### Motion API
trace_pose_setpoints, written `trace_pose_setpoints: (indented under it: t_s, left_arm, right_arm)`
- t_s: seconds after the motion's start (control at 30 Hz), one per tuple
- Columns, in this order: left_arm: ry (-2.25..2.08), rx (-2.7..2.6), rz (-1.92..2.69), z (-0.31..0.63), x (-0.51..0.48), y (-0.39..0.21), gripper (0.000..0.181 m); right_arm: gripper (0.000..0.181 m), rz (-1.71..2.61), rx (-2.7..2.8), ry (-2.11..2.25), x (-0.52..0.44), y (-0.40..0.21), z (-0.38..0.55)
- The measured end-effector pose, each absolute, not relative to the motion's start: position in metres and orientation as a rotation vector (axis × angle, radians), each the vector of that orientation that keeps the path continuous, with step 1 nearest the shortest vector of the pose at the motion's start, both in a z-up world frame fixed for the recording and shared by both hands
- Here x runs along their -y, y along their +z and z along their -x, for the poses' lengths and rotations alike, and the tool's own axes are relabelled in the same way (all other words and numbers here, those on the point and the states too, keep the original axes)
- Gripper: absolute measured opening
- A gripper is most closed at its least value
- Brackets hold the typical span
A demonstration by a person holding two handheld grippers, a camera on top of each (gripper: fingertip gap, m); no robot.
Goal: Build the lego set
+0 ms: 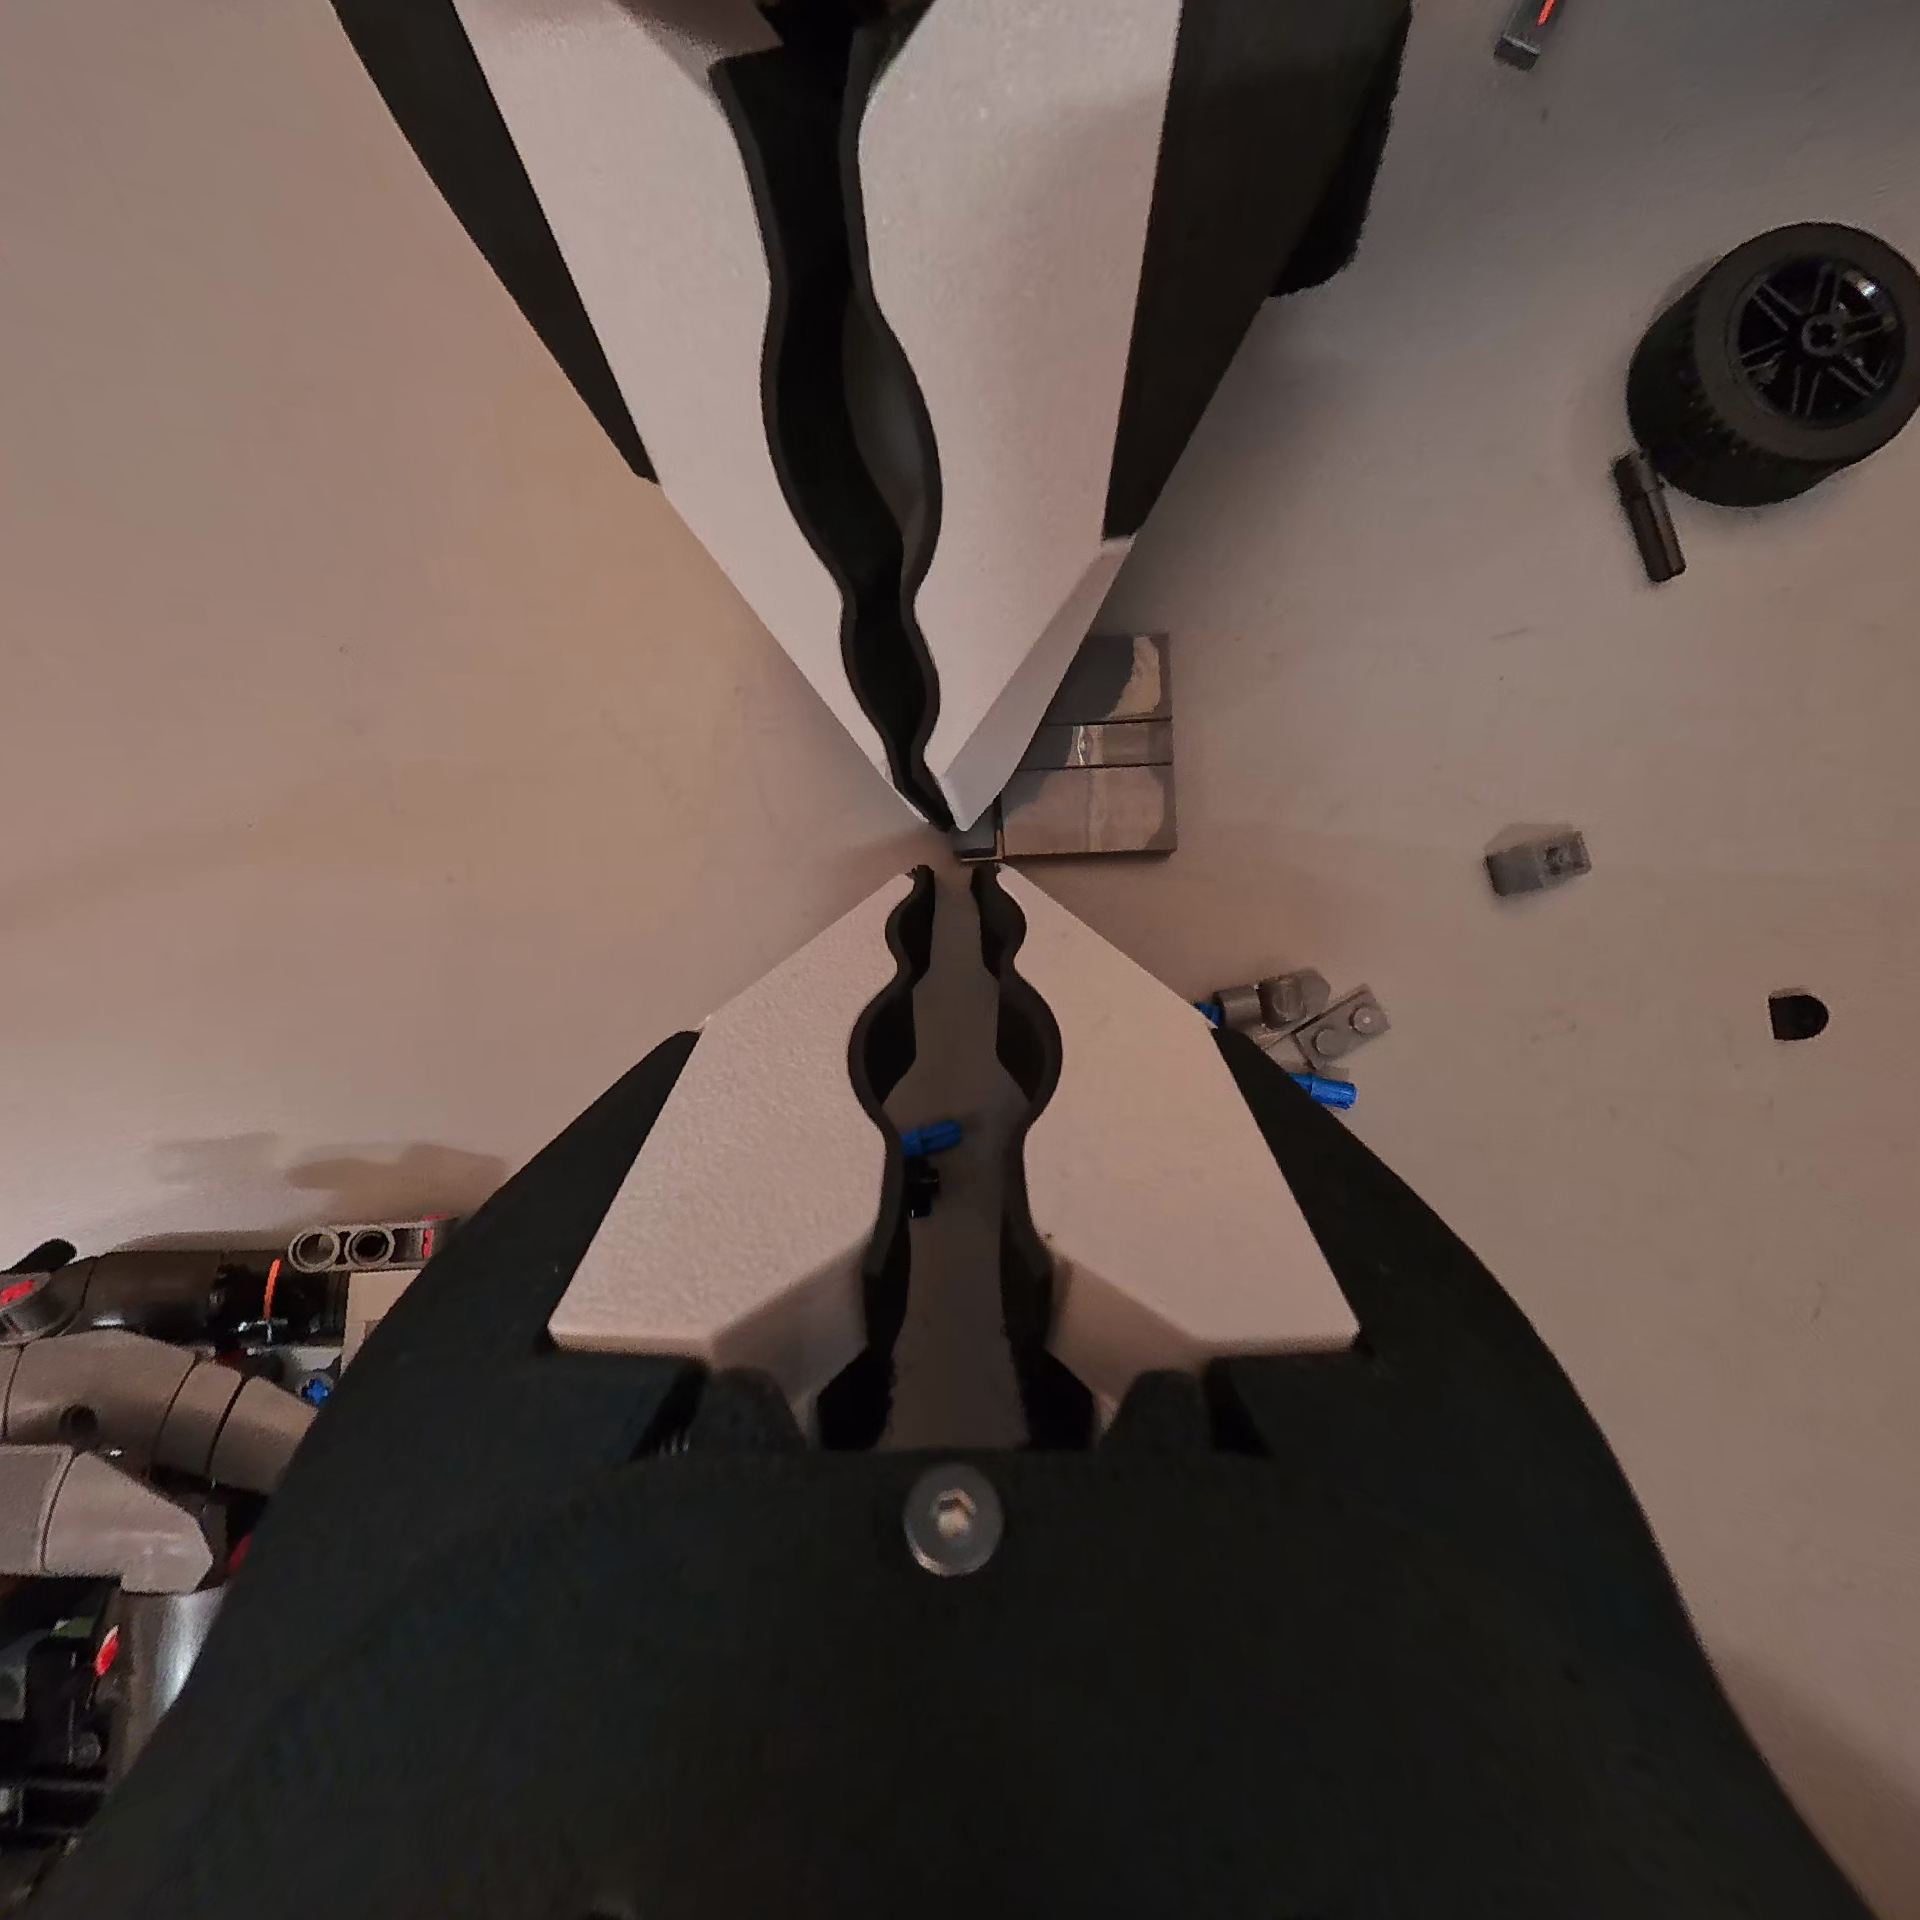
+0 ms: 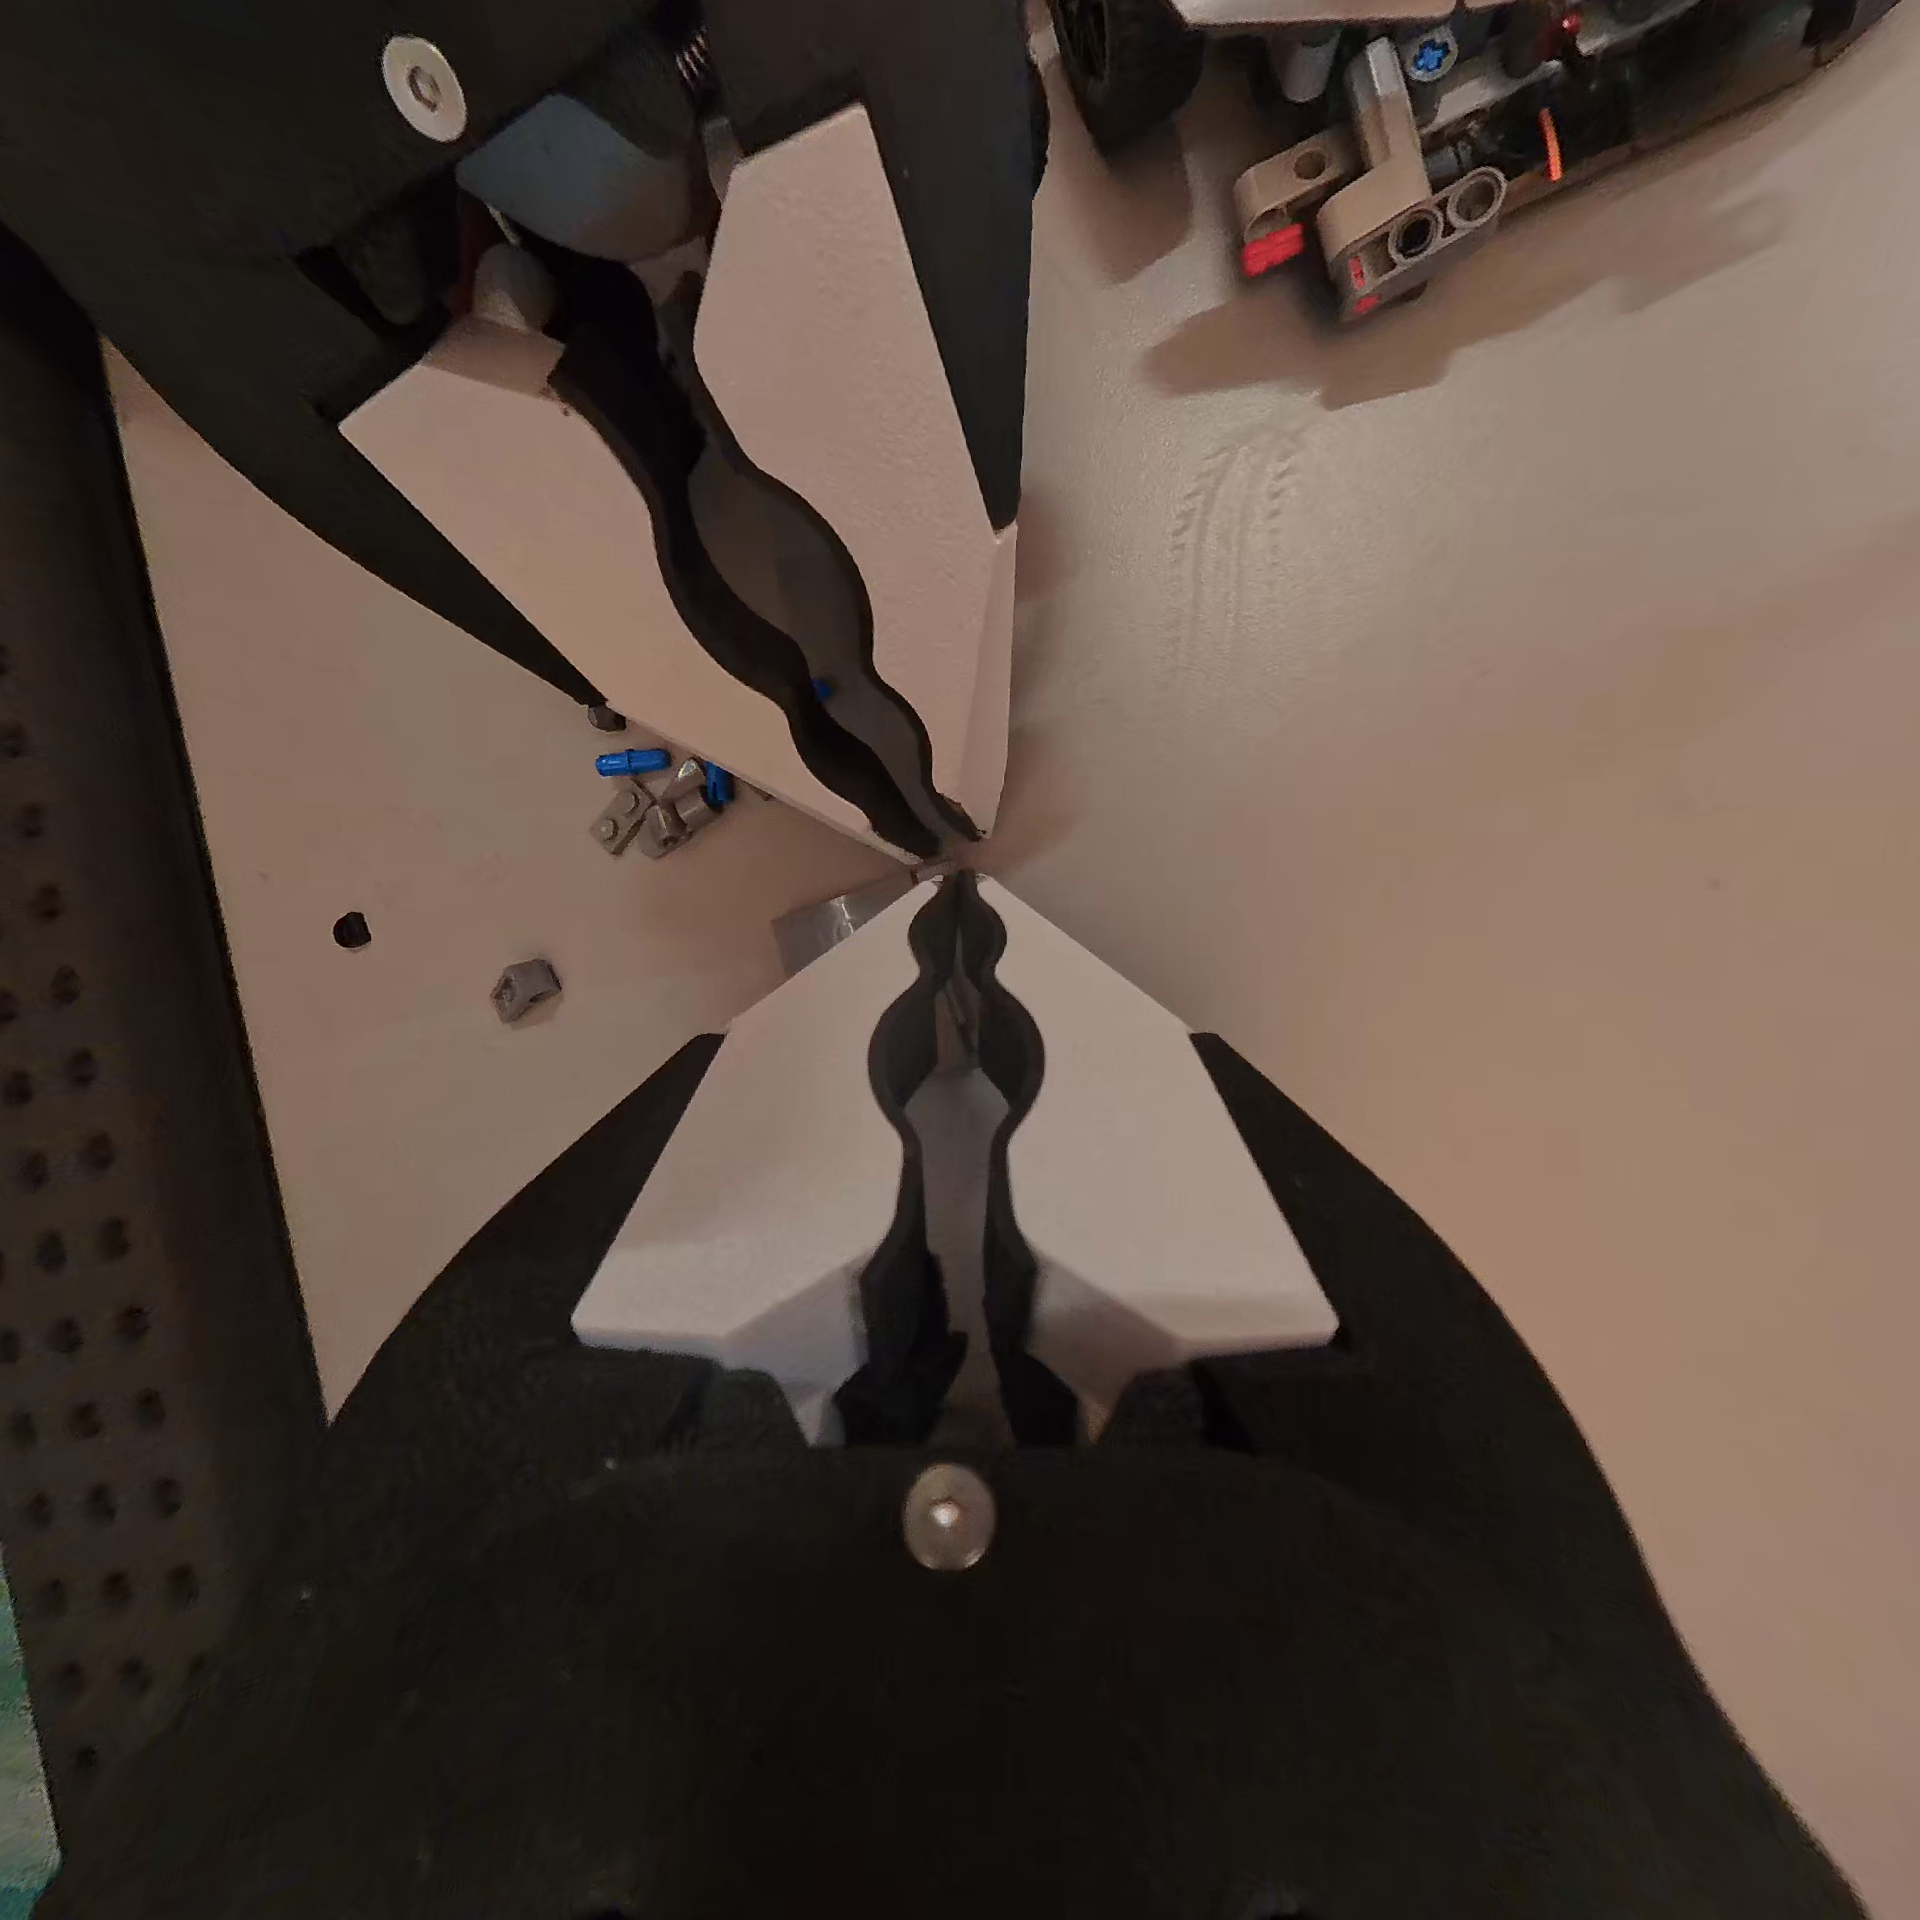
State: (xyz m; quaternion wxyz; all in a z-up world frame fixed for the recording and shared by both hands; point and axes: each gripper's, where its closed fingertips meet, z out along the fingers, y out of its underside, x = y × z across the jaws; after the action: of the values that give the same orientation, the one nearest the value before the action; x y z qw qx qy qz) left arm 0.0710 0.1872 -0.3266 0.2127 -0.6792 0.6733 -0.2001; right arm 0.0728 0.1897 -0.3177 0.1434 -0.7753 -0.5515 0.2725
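Two hand-held grippers meet tip to tip over a grey plate on the tabletop.

The half-built car (image 2: 1475, 135) lies well apart. The right hand-held gripper (image 1: 940, 816) looks clenched on the plate (image 1: 1107, 748) corner; the left hand-held gripper (image 1: 951, 883), slightly parted, seems empty. Next likely: a fine lift or handover. The corner itself is hidden by fingertips; a wheel (image 1: 1766, 364) waits nearby.

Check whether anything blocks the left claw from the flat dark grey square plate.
Nothing loose lies between. The left claw sits just short of the near corner of the flat dark grey square plate, but the right claw crowds that same corner.
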Motion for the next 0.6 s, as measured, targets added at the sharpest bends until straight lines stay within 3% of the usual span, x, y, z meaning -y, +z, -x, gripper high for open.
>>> trace_pose_setpoints:
  t_s: [0.6]
  left_arm:
    - [-0.556, -1.855, 1.896, -0.0696, -0.1901, -0.3267, 0.003]
  right_arm:
    - [0.0, 2.206, 1.642, 0.787, -0.1827, -0.3189, -0.0681]
